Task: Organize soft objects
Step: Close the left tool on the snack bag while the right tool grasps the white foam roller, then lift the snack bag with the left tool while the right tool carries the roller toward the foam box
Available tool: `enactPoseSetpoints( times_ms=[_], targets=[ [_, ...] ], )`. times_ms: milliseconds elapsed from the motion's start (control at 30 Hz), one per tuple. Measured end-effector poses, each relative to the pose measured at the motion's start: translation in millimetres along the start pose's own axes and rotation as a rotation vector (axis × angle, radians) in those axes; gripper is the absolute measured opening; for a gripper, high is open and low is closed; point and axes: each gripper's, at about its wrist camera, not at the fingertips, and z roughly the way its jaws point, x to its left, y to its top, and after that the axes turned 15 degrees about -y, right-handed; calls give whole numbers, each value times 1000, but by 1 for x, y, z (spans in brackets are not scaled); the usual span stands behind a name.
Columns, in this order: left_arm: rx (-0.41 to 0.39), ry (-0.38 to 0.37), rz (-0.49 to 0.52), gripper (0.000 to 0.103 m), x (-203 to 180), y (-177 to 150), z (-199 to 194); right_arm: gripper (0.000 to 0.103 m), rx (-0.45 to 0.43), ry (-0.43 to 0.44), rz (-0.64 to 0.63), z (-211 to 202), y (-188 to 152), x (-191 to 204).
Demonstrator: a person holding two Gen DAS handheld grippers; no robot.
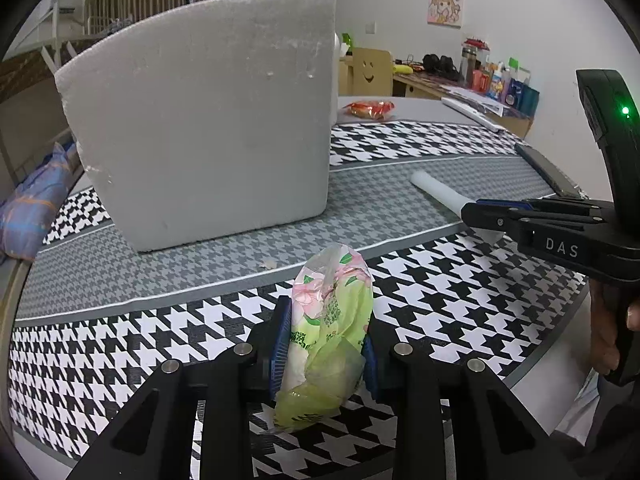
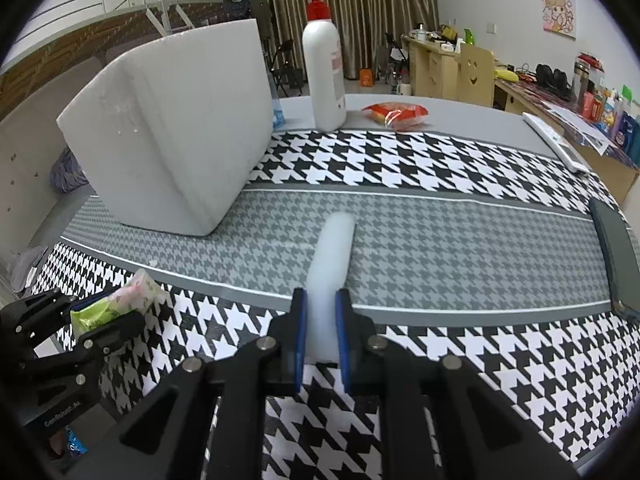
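Note:
My left gripper is shut on a green and pink floral tissue pack, held just above the houndstooth tablecloth; the pack also shows in the right wrist view. My right gripper is shut on one end of a white foam tube that points away over the grey band; the tube shows in the left wrist view too. A big white foam box stands ahead of the left gripper, seen also in the right wrist view.
A white pump bottle and a red snack packet stand at the far side of the table. A dark flat object lies at the right edge. A white book lies far right. Desks with clutter stand behind.

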Motion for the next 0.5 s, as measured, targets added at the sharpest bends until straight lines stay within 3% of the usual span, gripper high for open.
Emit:
enactPoseSetpoints(
  times_ms=[500],
  targets=[
    [-50, 4, -5, 33, 0, -1, -22, 17, -53, 4, 4, -21, 4, 0]
  ],
)
